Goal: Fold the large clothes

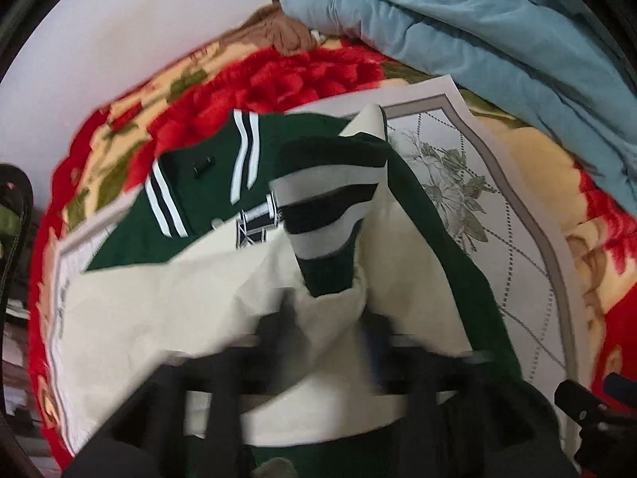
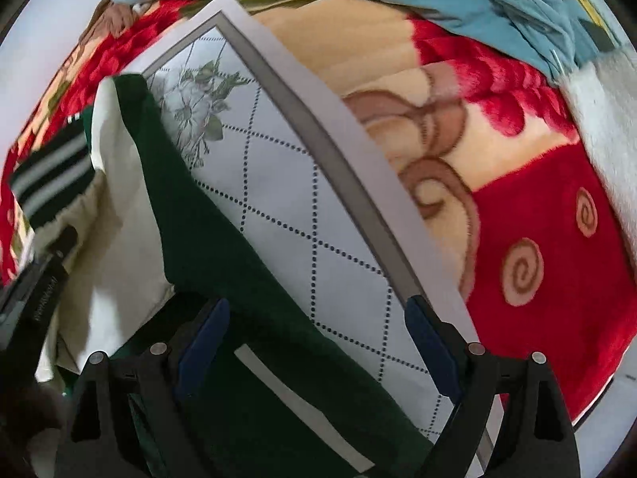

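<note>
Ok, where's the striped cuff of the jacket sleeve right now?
In the left wrist view the striped cuff lies mid-frame on the jacket's cream lining, just beyond the left gripper; the right wrist view shows it at far left.

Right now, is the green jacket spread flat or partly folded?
Partly folded: jacket has its striped cuff and cream sleeve lying across the body.

The left black two-finger gripper (image 1: 330, 338) points steeply downward with jaws spread apart, while the right black blue-padded gripper (image 2: 314, 342) points straight down, jaws wide.
</note>
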Available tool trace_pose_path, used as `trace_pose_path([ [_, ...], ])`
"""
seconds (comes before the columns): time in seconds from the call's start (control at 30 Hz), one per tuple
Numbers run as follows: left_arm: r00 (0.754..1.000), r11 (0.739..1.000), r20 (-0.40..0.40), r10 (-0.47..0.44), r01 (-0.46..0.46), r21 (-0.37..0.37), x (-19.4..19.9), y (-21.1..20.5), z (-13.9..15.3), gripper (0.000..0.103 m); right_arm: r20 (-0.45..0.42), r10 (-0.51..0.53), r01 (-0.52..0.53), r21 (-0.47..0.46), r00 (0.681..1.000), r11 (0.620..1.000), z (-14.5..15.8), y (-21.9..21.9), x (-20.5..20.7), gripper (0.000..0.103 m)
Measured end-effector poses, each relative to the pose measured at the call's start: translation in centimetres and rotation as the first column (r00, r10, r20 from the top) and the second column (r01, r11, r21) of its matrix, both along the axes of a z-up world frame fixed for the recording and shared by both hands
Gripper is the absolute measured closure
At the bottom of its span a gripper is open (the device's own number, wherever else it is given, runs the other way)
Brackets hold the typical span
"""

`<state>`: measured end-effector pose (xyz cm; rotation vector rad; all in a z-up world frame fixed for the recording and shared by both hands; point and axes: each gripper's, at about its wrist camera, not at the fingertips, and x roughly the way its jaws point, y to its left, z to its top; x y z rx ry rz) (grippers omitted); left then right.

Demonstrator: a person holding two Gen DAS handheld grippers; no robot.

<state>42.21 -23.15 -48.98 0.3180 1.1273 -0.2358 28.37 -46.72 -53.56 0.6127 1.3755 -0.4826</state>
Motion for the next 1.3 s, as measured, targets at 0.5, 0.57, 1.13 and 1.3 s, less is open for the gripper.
trace_pose_path([
  [0.5, 0.915, 0.916, 0.054, 0.400, -0.400, -0.022, 1.5, 15.6, 3.8, 0.000, 0.226, 0.047, -0.117, 0.309, 0.973, 0.944, 3.0, 5.5, 5.8, 0.021],
  [0.57, 0.900, 0.900, 0.073, 0.430, -0.434, 0.043, 2.0, 17.8, 2.8, 0.000, 0.230, 0.103, -0.173, 0.308, 0.968, 0.936, 1.8, 7.0, 8.7, 0.021],
  [1.13, 0.882, 0.866, -0.008, 0.471, -0.460, 0.196, 1.4, 21.6, -2.3, 0.000, 0.137, 0.298, -0.317, 0.144, 0.945, 0.938, 0.3, 6.5, 13.9, 0.050],
  [1.3, 0.895, 0.881, -0.035, 0.444, -0.429, 0.198, -0.7, 18.5, -2.0, 0.000, -0.047, 0.456, -0.453, 0.063, 0.889, 0.889, 0.5, 8.9, 8.6, 0.045],
])
